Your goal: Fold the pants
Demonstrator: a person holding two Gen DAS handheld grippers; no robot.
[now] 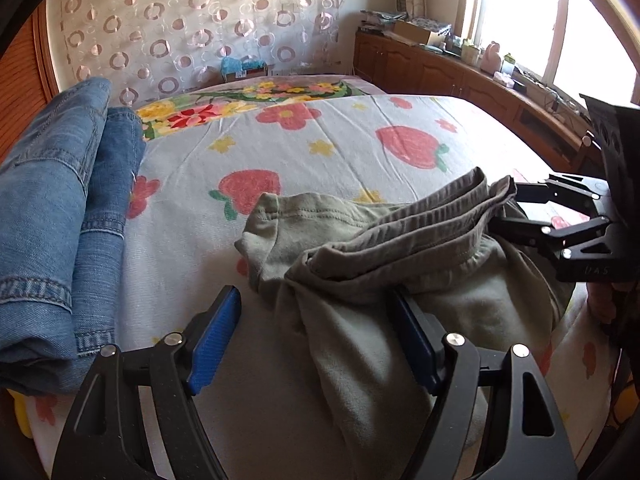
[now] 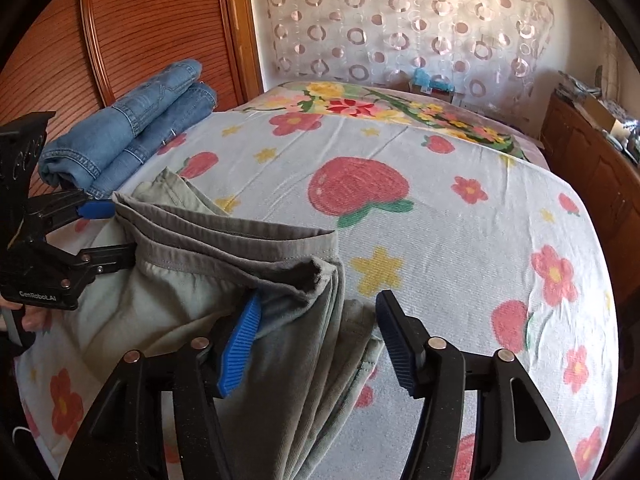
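Observation:
Grey-green pants (image 1: 360, 272) lie bunched and partly folded on the strawberry-print bed sheet (image 1: 320, 148), also in the right wrist view (image 2: 224, 264). My left gripper (image 1: 316, 332) is open; its jaws straddle the pants' left edge, with cloth draped over the right finger. It shows in the right wrist view (image 2: 108, 232) at the waistband's left end. My right gripper (image 2: 316, 344) is open around the pants' right folded edge. It shows in the left wrist view (image 1: 508, 208) at the waistband's right end.
Folded blue jeans (image 1: 56, 208) lie on the bed's left side, also in the right wrist view (image 2: 132, 124). A wooden cabinet (image 1: 460, 76) with clutter runs along the window side. A wooden slatted door (image 2: 152, 20) and a circle-patterned curtain (image 2: 400, 20) stand behind the bed.

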